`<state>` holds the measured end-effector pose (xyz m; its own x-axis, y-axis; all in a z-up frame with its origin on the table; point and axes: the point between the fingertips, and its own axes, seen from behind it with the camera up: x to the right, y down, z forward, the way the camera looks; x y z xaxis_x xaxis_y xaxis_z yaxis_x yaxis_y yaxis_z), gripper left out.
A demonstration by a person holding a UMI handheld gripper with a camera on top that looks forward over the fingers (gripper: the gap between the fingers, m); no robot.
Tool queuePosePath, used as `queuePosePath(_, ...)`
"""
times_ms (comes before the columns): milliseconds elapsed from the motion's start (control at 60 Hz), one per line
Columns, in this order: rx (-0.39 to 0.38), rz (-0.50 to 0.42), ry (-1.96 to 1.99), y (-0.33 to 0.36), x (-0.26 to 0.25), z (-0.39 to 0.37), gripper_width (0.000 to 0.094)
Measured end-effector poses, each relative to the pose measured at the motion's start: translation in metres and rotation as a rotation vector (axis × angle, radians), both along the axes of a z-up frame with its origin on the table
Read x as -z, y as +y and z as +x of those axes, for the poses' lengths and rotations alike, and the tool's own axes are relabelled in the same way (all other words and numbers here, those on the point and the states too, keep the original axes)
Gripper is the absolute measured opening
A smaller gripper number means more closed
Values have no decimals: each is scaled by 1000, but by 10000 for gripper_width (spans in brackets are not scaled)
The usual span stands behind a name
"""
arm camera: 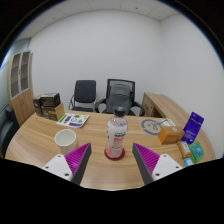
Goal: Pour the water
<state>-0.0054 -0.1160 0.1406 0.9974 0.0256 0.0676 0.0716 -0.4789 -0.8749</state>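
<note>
The gripper (113,160) is hovering with fingers spread, approaching the bottle (116,134) standing at frame centre just ahead of them, so the next move is probably closing in to grasp it, then tipping toward the cup (66,139) at left.

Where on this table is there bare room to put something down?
Bare wood lies between the bowl and the bottle, and further back between the booklet and the bottle. The side with the purple box and round tin is crowded. The gripper is open, with the bottle between its fingers.
</note>
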Motion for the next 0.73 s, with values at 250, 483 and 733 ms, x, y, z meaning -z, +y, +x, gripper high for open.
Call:
queuePosePath(250, 95, -31, -19, -124, -54, -51, 855)
queuePosePath(483, 141, -38, -8, -182, -69, -87, 856)
queuePosePath(733, 164, -45, -15, -204, -75, -95, 858)
